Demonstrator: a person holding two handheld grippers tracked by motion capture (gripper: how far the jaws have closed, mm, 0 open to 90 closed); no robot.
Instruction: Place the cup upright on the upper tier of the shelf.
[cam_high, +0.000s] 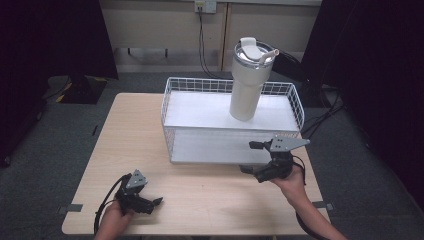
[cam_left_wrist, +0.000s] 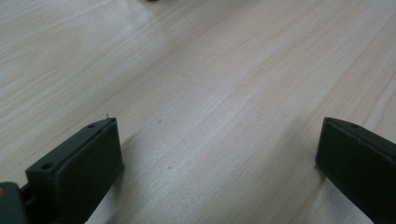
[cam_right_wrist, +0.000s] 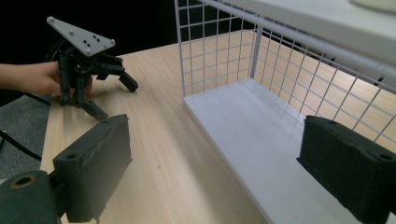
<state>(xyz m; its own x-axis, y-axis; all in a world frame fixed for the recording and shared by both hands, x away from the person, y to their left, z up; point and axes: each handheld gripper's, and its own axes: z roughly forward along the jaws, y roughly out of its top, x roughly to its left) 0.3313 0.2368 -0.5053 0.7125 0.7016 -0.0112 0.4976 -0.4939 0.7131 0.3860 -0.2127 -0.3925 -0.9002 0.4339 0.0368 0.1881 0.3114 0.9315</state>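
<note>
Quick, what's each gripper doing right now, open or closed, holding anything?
Left gripper: open, holding nothing, low over the table.
Right gripper: open, holding nothing, beside the wire rack.

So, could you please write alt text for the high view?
A tall white tumbler stands on a white wire rack on a wooden table; nearer, hands hold the open left gripper and right gripper.

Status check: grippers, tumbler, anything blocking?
Left gripper open, empty, low over table. Right gripper open, empty, beside wire rack. Tumbler upright on rack top. Nothing blocking.
</note>
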